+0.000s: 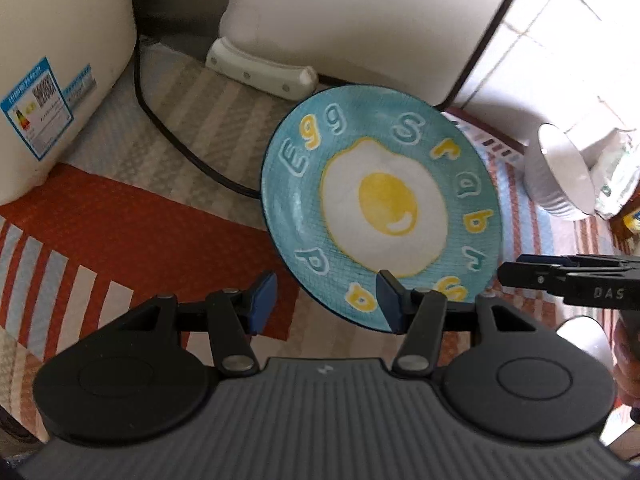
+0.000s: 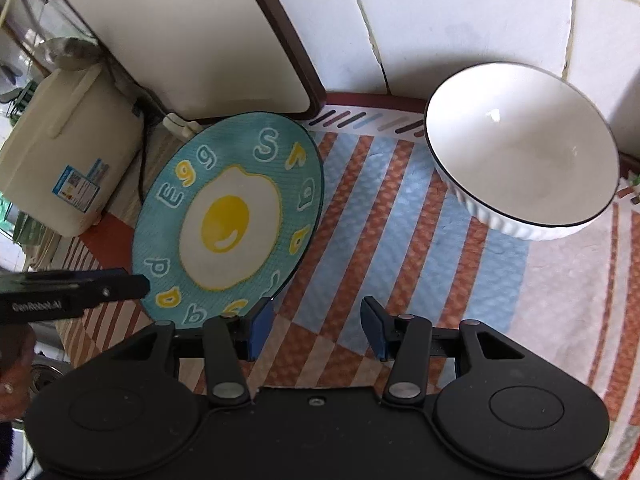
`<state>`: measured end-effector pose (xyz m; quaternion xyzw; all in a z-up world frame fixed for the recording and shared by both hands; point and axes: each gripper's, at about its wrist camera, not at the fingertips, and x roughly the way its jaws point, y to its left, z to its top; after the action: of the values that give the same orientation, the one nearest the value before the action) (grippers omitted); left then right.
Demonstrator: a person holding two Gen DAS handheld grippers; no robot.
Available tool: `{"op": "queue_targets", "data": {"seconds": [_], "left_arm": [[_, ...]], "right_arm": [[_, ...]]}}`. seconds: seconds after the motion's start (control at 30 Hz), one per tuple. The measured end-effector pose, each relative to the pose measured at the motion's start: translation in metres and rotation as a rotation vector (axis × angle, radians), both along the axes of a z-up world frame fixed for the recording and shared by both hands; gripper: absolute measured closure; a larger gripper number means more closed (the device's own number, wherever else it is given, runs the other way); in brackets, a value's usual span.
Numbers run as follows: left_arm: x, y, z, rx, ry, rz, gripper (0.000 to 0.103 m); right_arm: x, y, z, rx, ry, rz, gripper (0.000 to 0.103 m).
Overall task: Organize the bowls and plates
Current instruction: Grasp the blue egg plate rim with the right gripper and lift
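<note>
Hovering with both tools, left tool (image 1: 326,300) and right tool (image 2: 316,328), open and empty over the striped counter (image 2: 380,220) by the tiled wall (image 2: 460,12).

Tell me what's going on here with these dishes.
A person holds a pair of tongs in each hand over a striped cloth, tidying dishes. The left tongs are open at the near rim of a blue fried-egg plate, not yet gripping it. The right tongs are open and empty above the cloth, between the plate and a white ribbed bowl. Both dishes lie on the cloth.
</note>
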<state>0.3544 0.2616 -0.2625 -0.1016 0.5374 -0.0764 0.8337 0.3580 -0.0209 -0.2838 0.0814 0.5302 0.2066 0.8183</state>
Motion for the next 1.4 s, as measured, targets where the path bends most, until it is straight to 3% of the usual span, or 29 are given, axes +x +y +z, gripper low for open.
{"op": "queue_targets", "data": {"seconds": [0.1,0.37,0.47,0.53,0.6,0.97,1.1,1.2,1.4], "left_arm": [[0.004,0.006,-0.009,-0.009,0.011,0.026,0.049],[0.010,0.015,-0.022,-0.080,0.009,0.075,0.051],[0.010,0.011,-0.024,-0.074,0.006,0.080,0.058],[0.011,0.009,-0.025,-0.072,0.004,0.092,0.071],[0.012,0.006,-0.026,-0.072,0.000,0.103,0.074],[0.000,-0.002,-0.028,-0.053,-0.065,0.205,0.073],[0.000,-0.003,-0.025,-0.043,-0.042,0.195,0.075],[-0.004,-0.001,-0.016,-0.062,-0.029,0.174,0.078],[-0.012,-0.013,0.001,-0.019,-0.024,0.112,0.079]], "right_arm": [[0.006,-0.003,-0.003,0.055,0.020,-0.030,0.047],[0.024,0.007,-0.005,0.071,0.038,-0.041,0.047],[0.029,0.014,-0.006,0.060,0.018,-0.033,0.047],[0.032,0.019,-0.006,0.061,0.008,-0.026,0.057],[0.033,0.027,-0.008,0.040,-0.001,-0.011,0.081],[0.034,0.030,-0.011,0.023,-0.025,-0.053,0.080],[0.030,0.035,-0.007,-0.004,-0.031,-0.031,0.082],[0.025,0.024,0.000,0.045,-0.008,-0.047,0.087],[0.012,0.014,0.013,0.051,0.001,-0.036,0.086]]}}
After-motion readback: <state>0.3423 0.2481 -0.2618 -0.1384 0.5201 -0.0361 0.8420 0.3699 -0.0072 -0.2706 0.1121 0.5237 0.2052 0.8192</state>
